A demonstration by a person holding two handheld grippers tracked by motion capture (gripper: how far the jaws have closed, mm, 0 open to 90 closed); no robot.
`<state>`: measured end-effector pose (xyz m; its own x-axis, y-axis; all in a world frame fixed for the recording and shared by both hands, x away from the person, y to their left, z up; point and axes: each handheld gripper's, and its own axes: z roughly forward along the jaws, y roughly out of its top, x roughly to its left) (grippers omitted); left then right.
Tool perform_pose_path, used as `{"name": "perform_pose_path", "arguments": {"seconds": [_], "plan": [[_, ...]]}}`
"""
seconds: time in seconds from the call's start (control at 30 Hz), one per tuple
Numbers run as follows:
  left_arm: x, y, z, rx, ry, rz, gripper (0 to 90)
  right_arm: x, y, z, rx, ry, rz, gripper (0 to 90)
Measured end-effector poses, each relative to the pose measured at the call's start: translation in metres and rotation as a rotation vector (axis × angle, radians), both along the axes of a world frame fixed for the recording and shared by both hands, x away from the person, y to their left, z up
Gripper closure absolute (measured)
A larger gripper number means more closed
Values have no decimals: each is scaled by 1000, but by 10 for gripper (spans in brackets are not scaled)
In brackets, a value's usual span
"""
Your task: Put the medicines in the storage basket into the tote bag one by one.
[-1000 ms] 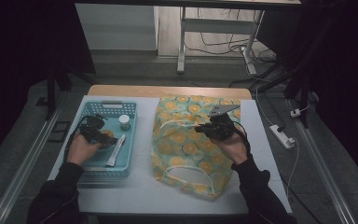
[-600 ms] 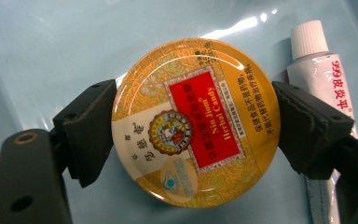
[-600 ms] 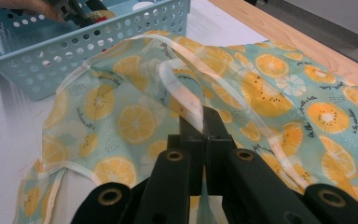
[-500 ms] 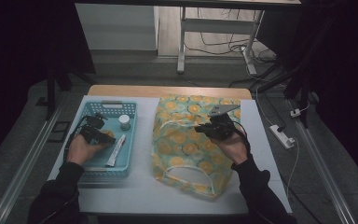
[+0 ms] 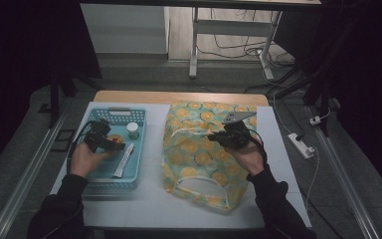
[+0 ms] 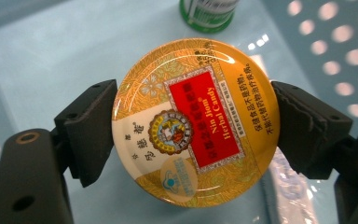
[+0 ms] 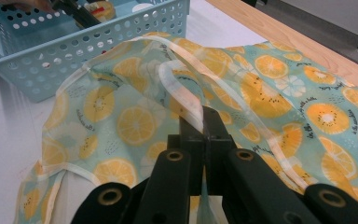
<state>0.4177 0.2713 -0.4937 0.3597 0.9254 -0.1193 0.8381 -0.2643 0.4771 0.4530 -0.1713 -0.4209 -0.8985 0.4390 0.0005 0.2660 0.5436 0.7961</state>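
Gripping the round herbal candy tin from both sides, my left gripper has just been closing its jaws onto it inside the blue basket, with a green-capped bottle standing just beyond the tin and a white tube lying beside it. My right gripper is clamped tight on the pale strap of the orange-print bag, which lies spread on the white table just beside the basket.
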Motion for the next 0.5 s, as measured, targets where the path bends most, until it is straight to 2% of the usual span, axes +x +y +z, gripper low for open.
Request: {"name": "perform_pose_path", "arguments": {"seconds": [0.17, 0.3, 0.37, 0.5], "plan": [[-6, -3, 14, -29, -40, -32, 201, 0, 0, 0, 5, -3, -3, 900], [-12, -9, 23, -42, -57, -70, 201, 0, 0, 1, 8, -2, -5, 900], [-14, -11, 27, -71, -64, -87, 201, 0, 0, 1, 8, -3, -5, 900], [-18, -14, 33, -84, -80, -107, 201, 0, 0, 1, 9, -5, -7, 900]]}}
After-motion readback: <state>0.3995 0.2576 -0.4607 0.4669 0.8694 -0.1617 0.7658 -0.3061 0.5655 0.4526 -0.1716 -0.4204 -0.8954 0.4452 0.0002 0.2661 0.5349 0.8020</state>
